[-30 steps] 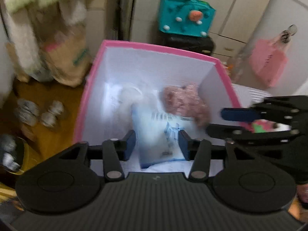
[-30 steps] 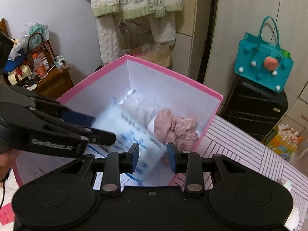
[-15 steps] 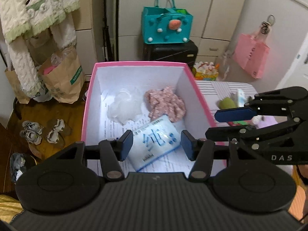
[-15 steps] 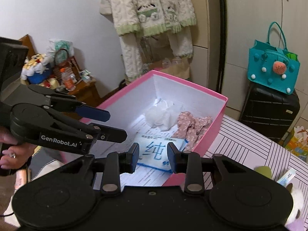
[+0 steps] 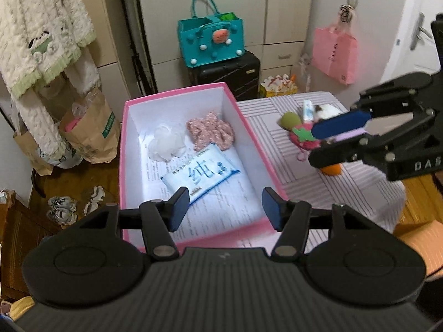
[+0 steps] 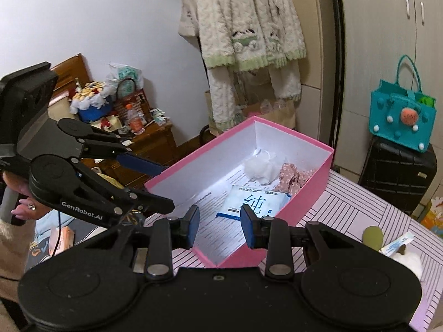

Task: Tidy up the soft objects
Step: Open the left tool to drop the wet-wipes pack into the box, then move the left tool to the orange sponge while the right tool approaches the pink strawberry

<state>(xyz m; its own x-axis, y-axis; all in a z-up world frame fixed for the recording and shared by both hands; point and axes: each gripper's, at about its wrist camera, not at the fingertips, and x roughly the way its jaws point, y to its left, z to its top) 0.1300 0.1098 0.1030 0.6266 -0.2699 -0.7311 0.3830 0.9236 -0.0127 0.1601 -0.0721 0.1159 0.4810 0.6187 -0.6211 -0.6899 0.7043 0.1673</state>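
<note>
A pink box (image 5: 250, 130) (image 6: 193, 160) with white inside stands on a striped table. In it lie a blue tissue pack (image 5: 200, 173) (image 6: 254, 200), a pink floral cloth (image 5: 211, 132) (image 6: 293, 177) and a white fluffy wad (image 5: 166, 144) (image 6: 261, 166). My left gripper (image 5: 225, 207) is open and empty above the box's near end. My right gripper (image 6: 220, 222) is open and empty, also above the box's near edge; it shows at the right in the left wrist view (image 5: 336, 141). Plush toys (image 5: 300, 135) lie on the table right of the box.
The striped table (image 5: 346, 188) (image 6: 360, 210) carries a green plush (image 6: 372, 238), a small tissue pack (image 6: 397, 244) and a white plush (image 6: 409, 260). A teal bag (image 5: 210, 41) sits on a black suitcase (image 5: 229, 73) behind. Paper bags (image 5: 91, 135) and shoes (image 5: 62, 207) are on the floor at left.
Both grippers have pulled back and up from the box, and the left has opened wider. The tissue pack now lies flat in the box.
</note>
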